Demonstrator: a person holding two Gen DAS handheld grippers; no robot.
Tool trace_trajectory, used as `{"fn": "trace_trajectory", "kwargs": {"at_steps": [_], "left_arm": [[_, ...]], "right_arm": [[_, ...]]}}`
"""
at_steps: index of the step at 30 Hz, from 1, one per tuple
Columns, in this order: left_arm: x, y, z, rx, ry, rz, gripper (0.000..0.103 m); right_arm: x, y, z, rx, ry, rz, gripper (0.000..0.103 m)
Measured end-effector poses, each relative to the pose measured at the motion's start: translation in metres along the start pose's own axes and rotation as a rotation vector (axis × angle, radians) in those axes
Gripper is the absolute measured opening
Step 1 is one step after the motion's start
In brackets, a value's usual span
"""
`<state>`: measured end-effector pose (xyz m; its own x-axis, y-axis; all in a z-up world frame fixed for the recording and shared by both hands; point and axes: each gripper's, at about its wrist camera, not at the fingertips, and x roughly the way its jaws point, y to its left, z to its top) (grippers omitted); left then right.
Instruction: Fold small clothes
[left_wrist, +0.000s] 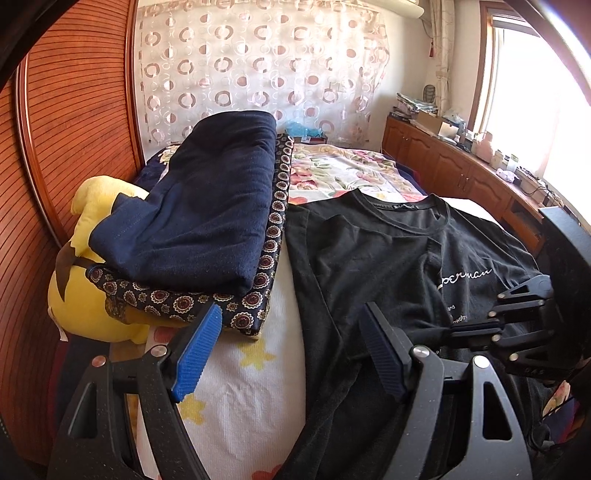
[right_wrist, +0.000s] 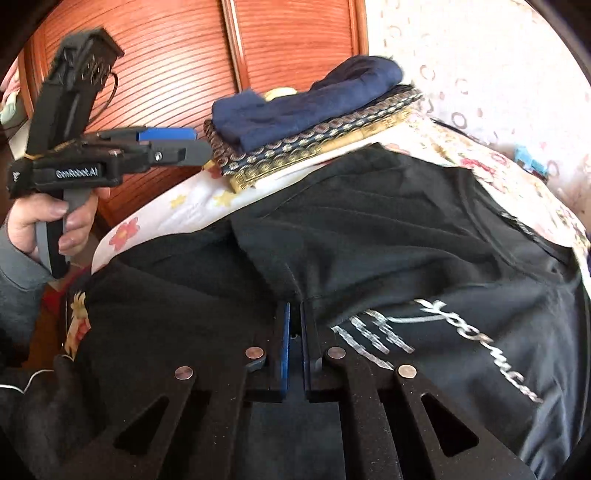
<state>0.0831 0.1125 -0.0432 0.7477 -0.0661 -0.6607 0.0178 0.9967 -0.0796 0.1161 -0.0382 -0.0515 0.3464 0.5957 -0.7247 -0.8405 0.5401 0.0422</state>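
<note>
Right claw pinches the black shirt; left claw waits, wide apart.

Nearest, the right claw (right_wrist: 293, 314) is clamped on a fold of the shirt (right_wrist: 369, 240), spread on the bed (left_wrist: 240, 387) with its collar at 12 o'clock. Left claw (left_wrist: 288, 354) hovers empty over the shirt's left edge. Folded stack (left_wrist: 207, 221) beyond, at 10 o'clock.

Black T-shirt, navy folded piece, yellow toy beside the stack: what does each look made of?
Black T-shirt: soft matte knit, probably cotton jersey; it lies in limp creases, with a ribbed collar and white printed lettering. Navy folded piece: thicker, slightly fuzzy cloth, perhaps fleece or brushed knit; matte, rounded folds. Yellow toy: plush fabric over stuffing, judging by its puffy shape and soft sheen.
</note>
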Motion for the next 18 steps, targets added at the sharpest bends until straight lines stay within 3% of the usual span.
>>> {"fn": "trace_trajectory", "kwargs": {"at_steps": [12,15,18], "left_arm": [[0.012,-0.023,0.001,0.039,0.022,-0.014,0.078],[0.015,-0.03,0.002,0.049,0.025,-0.022,0.078],[0.02,-0.04,0.004,0.065,0.025,-0.03,0.078]], "right_arm": [[-0.035,-0.007,-0.016,0.034,-0.032,-0.035,0.005],[-0.042,-0.009,-0.018,0.055,-0.034,-0.047,0.014],[-0.052,-0.017,-0.024,0.086,-0.042,-0.077,0.03]]}}
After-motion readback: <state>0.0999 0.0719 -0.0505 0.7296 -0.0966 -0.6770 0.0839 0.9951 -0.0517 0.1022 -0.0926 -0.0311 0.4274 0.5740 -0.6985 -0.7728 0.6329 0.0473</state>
